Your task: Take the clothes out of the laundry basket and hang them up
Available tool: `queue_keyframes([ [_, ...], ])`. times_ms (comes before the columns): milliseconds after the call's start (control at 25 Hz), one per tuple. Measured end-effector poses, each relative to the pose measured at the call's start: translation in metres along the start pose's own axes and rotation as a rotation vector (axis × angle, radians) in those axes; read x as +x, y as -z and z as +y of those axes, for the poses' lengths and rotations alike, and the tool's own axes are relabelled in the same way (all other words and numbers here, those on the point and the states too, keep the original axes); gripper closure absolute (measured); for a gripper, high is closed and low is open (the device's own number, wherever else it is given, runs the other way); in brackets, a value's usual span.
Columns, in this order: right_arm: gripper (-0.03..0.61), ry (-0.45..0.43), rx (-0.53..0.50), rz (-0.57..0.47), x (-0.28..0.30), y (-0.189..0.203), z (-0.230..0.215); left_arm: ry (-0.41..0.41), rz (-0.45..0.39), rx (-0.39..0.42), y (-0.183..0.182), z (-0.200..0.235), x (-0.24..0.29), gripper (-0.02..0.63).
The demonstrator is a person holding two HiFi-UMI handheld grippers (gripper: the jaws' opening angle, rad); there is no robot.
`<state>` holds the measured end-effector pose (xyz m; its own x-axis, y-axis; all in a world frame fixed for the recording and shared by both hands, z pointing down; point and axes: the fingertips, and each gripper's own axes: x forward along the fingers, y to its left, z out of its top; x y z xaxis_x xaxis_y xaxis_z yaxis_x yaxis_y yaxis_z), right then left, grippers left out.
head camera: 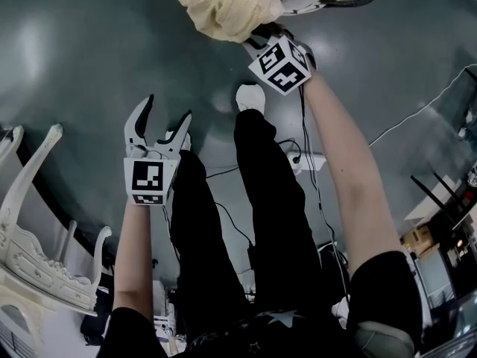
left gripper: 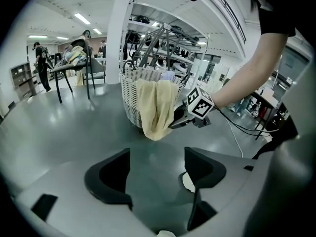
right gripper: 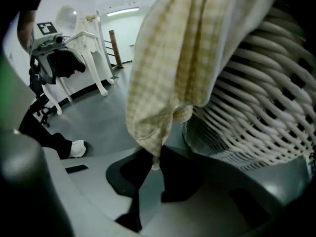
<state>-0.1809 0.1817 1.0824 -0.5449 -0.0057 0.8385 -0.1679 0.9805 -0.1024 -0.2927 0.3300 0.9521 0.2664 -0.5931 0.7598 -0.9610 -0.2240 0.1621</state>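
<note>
Pale-yellow checked cloth (right gripper: 182, 58) hangs over the rim of the white wicker laundry basket (right gripper: 256, 112) and down its outer wall. The right gripper (right gripper: 154, 162) has its jaws pinched on the cloth's lowest corner. The left gripper (left gripper: 157, 174) hovers wide open and empty above the grey floor (left gripper: 59, 132).

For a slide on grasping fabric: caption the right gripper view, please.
Right gripper pinches the bottom corner of a yellow checked cloth draped over a white wicker basket.
</note>
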Motion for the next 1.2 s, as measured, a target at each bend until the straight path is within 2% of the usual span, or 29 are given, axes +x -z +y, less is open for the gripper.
queue_keyframes([
  [160,0.538,-0.017,0.097,0.044,-0.026,0.014,0.016,0.01,0.012,0.011,-0.006,-0.003,-0.013,0.268],
  [360,0.546,-0.019,0.13,0.057,-0.082,0.009,0.045,0.024,0.013,0.017,-0.028,-0.01,-0.029,0.268],
  [680,0.546,-0.021,0.235,-0.081,-0.181,-0.058,0.085,0.07,0.035,-0.039,-0.053,-0.045,-0.059,0.268],
  [760,0.548,-0.009,0.295,-0.119,-0.198,-0.073,0.086,0.076,0.041,-0.04,-0.058,-0.056,-0.069,0.268],
  [920,0.548,0.002,0.479,-0.201,-0.227,-0.107,0.083,0.09,0.061,-0.038,-0.064,-0.074,-0.088,0.268],
  [1080,0.548,0.058,0.546,-0.215,-0.255,-0.137,0.074,0.096,0.072,-0.02,-0.072,-0.081,-0.102,0.268],
  [1200,0.549,0.049,0.58,-0.233,-0.277,-0.162,0.073,0.082,0.067,-0.022,-0.079,-0.08,-0.114,0.268],
])
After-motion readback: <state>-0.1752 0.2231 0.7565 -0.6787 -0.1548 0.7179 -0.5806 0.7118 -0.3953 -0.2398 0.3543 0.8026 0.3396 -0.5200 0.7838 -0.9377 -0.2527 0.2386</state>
